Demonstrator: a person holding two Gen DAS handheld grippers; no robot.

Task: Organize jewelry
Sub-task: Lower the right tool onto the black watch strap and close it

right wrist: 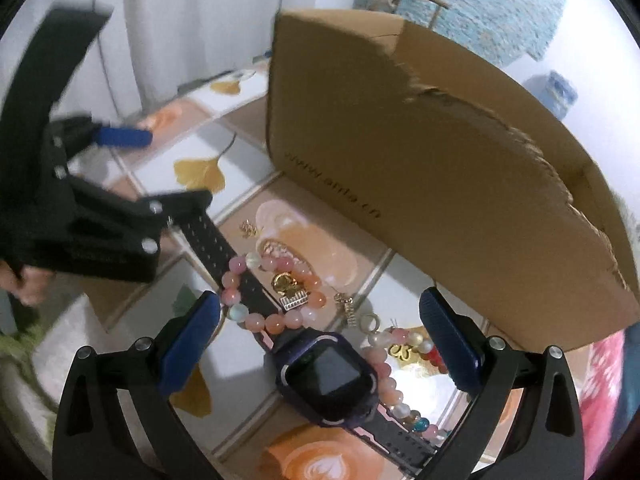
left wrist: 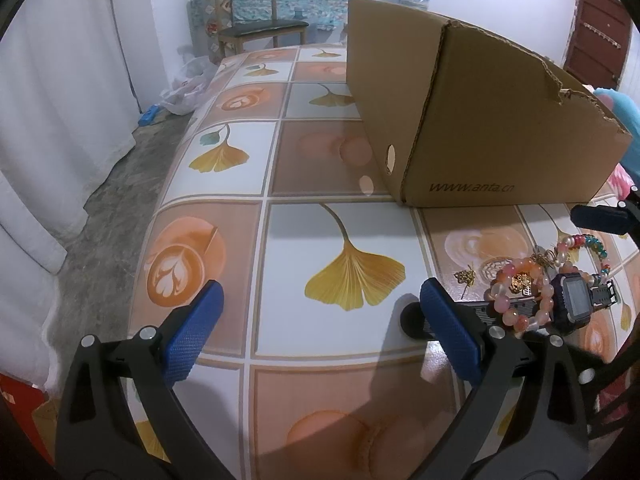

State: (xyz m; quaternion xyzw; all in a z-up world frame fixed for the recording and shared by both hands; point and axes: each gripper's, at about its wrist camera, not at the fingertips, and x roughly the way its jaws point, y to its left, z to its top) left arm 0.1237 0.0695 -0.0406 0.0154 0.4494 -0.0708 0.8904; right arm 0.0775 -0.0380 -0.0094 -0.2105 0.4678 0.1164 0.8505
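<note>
Jewelry: a watch (right wrist: 330, 376), a pink bead bracelet (right wrist: 272, 292) and small gold pieces are piled on the bench (left wrist: 280, 240), just beside the cardboard box (left wrist: 480, 120).
Left hand-held gripper (left wrist: 320, 320): held wide open, nothing is gripped.
Right hand-held gripper (right wrist: 320, 344): opened wide above the watch, nothing is held.
Handling: the bracelet is judged light and slippery; the watch body is stiff, so it is better gripped there.

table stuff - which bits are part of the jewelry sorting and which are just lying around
Part of the job:
- pink bead bracelet
- purple smartwatch
- multicolour bead bracelet
- small gold charms
- cardboard box, probably where the pieces go
- left gripper and right gripper, both open

Just lying about:
- wooden chair
- plastic bags on the floor
- patterned tablecloth
</note>
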